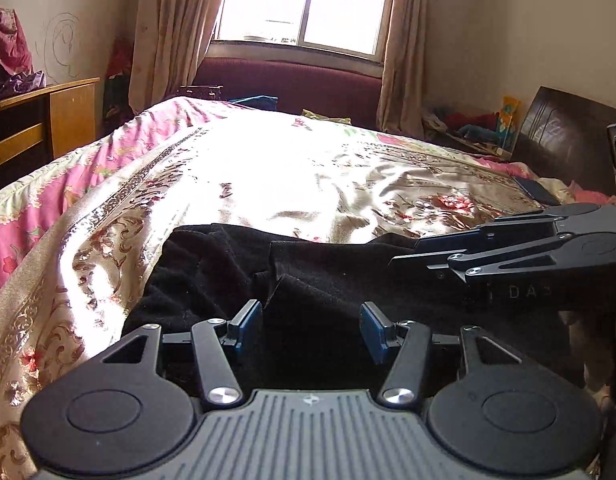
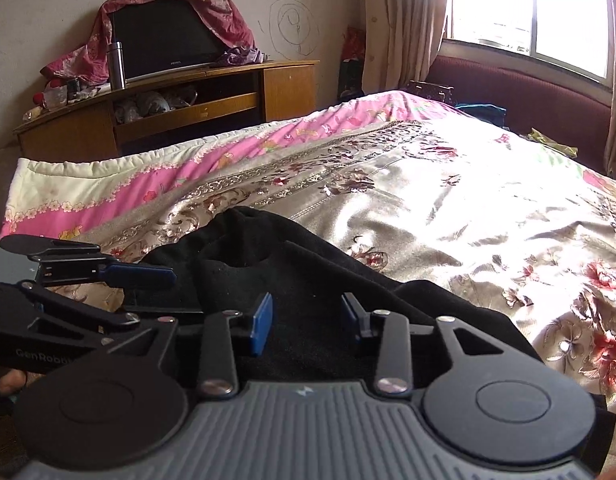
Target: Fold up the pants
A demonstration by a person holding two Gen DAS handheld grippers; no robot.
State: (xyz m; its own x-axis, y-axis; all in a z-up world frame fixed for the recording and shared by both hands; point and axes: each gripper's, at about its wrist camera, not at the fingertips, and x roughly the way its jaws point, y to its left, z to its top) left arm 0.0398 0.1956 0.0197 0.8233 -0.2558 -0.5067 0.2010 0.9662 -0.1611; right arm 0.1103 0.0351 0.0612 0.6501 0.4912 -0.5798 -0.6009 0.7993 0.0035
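Pants (image 1: 316, 280), black and fleecy, lie bunched on the near part of the bed (image 1: 268, 168), on top of a shiny floral bedspread (image 2: 448, 208) with a pink border. Cloth is rumpled, with several loose folds; one rounded opening (a leg end or the waist, hard to tell from this angle) faces upward in the right wrist view.

Left hand-held gripper (image 1: 312, 330): jaws apart, blue pads (image 1: 252, 326) facing each other across a gap. Black cloth sits below and between the fingers, but the pads do not press on it. No earlier picture to compare.

Right hand-held gripper (image 2: 308, 320): jaws also apart, narrower gap than the left. Pants fabric lies under and between its fingers; pads not closed on it as far as the view shows.

Each hand-held gripper appears in the other's camera: the right one enters from the right edge of the left wrist view, fingers pointing left over the pants; the left one enters from the left edge of the right wrist view, one blue pad visible just above the cloth. The two are near each other, side by side over the garment.

Surroundings: bright window (image 1: 308, 0) with beige curtains (image 1: 168, 32) beyond the bed; wooden cabinet (image 2: 180, 108) carrying a television (image 2: 164, 36) draped in red cloth.
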